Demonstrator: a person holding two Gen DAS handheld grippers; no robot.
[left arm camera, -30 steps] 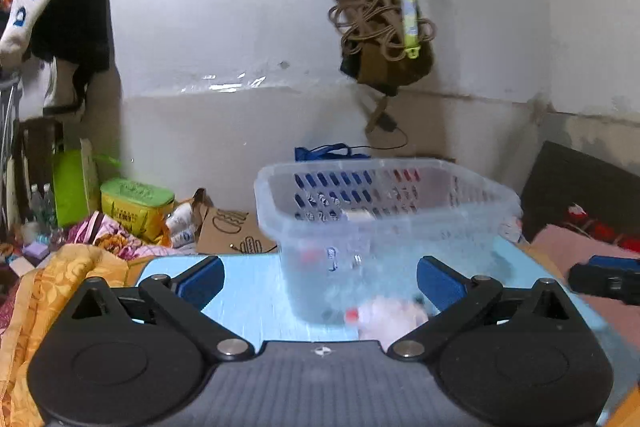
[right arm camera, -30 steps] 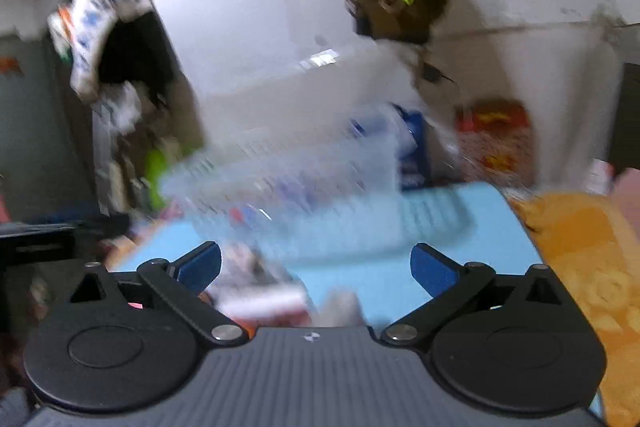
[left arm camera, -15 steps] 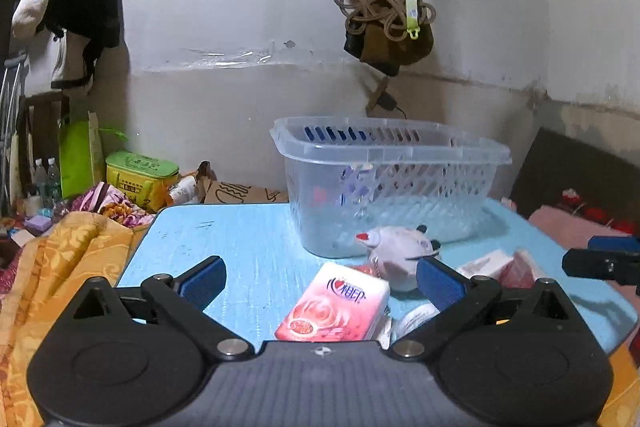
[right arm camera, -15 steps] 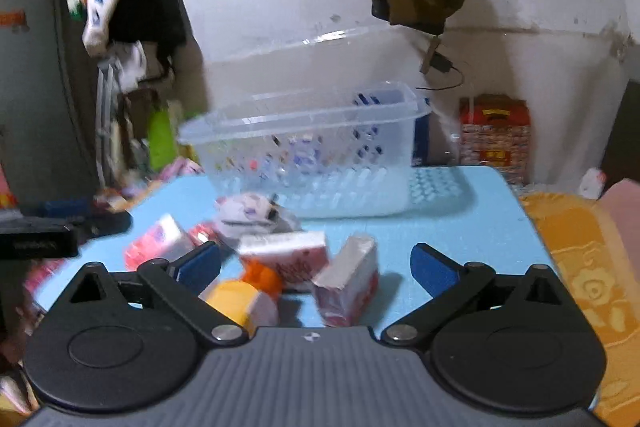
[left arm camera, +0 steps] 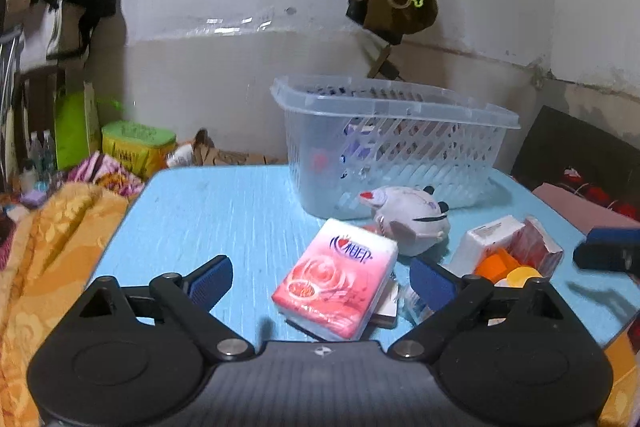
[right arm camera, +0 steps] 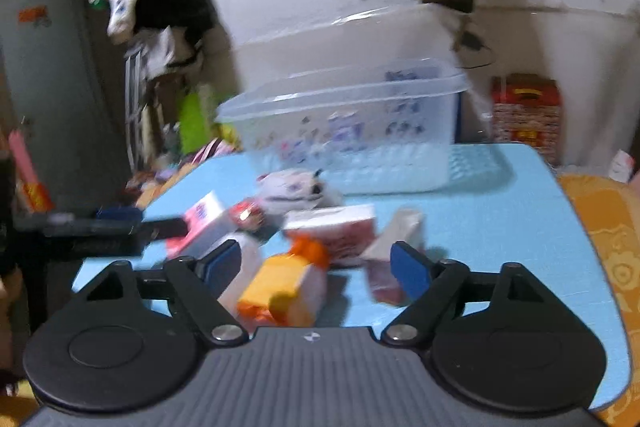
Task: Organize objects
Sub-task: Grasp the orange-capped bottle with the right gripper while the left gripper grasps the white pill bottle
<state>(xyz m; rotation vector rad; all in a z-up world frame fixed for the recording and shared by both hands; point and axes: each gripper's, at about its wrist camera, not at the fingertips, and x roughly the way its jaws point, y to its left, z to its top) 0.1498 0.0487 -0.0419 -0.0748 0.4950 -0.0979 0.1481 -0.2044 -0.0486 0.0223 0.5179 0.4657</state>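
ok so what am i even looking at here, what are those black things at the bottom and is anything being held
No robot here: a person holds a two-finger gripper in each hand, and each carries a wide-angle camera looking along its fingers. The black discs and blue pads at the bottom are the gripper itself.

One picture is from the left gripper, the other, blurrier, from the right gripper. Each also glimpses the other tool at its edge.

On the light blue table stands a clear plastic slotted basket. In front lies a pile: a pink rose-printed tissue pack, a white plush toy, small red-and-white cartons and an orange-and-yellow item, too blurred to identify.

Nothing is held. Both grippers' jaws have just been closing a little, the left around the tissue pack, the right around the orange-and-yellow item, without pressing yet.
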